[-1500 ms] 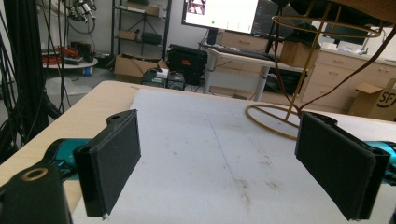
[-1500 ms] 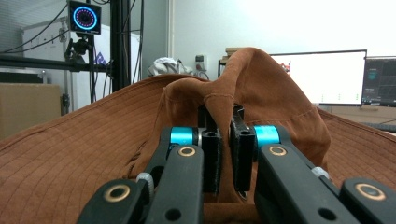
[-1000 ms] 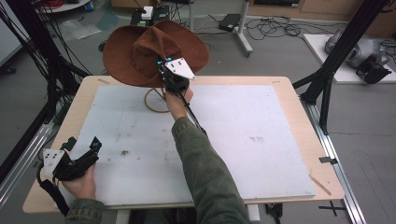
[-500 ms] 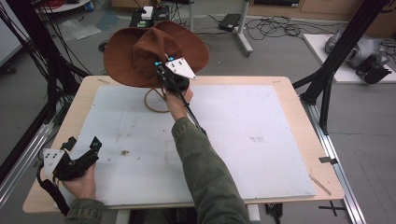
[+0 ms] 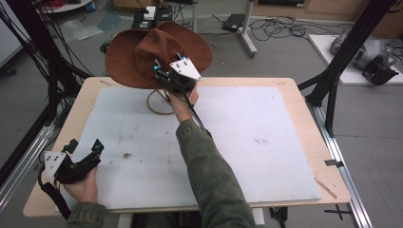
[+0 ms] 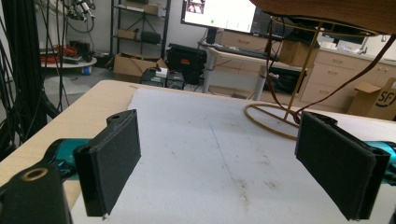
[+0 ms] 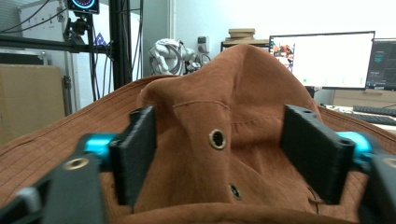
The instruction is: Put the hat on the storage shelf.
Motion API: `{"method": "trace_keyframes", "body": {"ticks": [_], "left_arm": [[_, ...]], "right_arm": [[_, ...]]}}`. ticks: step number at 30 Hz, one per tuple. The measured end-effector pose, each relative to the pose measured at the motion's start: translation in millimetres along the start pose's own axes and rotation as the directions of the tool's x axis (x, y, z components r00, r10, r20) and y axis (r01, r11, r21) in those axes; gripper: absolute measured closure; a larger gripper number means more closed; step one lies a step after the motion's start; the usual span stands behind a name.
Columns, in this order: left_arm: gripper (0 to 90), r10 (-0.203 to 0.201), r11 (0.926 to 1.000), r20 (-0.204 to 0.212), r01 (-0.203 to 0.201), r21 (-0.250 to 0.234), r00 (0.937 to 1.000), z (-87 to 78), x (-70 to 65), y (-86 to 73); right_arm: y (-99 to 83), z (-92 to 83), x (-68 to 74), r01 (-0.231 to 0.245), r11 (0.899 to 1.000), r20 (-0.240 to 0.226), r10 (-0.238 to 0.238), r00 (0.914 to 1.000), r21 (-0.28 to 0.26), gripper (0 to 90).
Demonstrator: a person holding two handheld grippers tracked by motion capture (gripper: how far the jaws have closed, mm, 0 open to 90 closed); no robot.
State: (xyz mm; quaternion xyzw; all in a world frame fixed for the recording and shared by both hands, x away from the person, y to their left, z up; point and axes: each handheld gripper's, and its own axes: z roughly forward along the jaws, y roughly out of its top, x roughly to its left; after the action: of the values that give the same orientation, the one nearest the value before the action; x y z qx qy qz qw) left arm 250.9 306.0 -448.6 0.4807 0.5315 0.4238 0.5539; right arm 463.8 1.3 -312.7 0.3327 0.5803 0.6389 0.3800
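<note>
Right gripper view: the crown of the brown hat (image 7: 219, 135) sits between two open jaws.

Seen from the high view, the hat (image 5: 142, 59) hangs on a thin gold wire stand (image 5: 159, 102) at the far edge of the tabletop (image 5: 285, 175), left of its middle, with the brim reaching out past that edge. The right hand-held gripper (image 5: 164, 76) is directly at the hat's near side, jaws spread wide to either side of the crown and not yet closed on it; the crown's ridge runs straight away from the gripper. The left hand-held gripper (image 5: 83, 154) rests near the tabletop's near-left corner, well apart from the hat, its jaws also wide and empty. The right hand is plainly the nearer, so closing on the crown looks like its move.
</note>
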Motion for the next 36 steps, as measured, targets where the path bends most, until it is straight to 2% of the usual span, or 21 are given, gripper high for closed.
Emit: {"method": "trace_keyframes", "body": {"ticks": [12,17,23,30,36], "left_arm": [[14.4,0.003,1.0,0.001,-0.003,-0.004,1.0,0.5,-0.8,-0.2],[14.4,0.003,1.0,0.005,-0.003,-0.004,1.0,0.2,-2.1,0.2],[14.4,0.005,1.0,0.003,-0.005,-0.009,1.0,-1.2,-3.1,1.0],[14.5,0.011,0.9999,0.0,-0.011,-0.01,0.9999,-2.8,-3.8,2.2],[14.5,0.017,0.9998,0.007,-0.017,-0.008,0.9998,-2.3,-5.3,1.4]], "right_arm": [[11.0,-9.3,-4.6,-0.008,0.999,0.004,0.008,1.0,-0.039,12.9],[20.1,-20.5,-9.8,0.015,0.999,-0.001,-0.015,0.9999,-0.048,12.2],[28.0,-41.8,-21.8,0.046,0.997,0.017,-0.045,0.9989,-0.056,12.0],[20.8,-77.4,-39.5,0.068,0.996,0.065,-0.065,0.9958,-0.052,12.0],[18.0,-103.4,-59.1,0.052,0.997,0.109,-0.045,0.993,-0.061,11.9]]}}
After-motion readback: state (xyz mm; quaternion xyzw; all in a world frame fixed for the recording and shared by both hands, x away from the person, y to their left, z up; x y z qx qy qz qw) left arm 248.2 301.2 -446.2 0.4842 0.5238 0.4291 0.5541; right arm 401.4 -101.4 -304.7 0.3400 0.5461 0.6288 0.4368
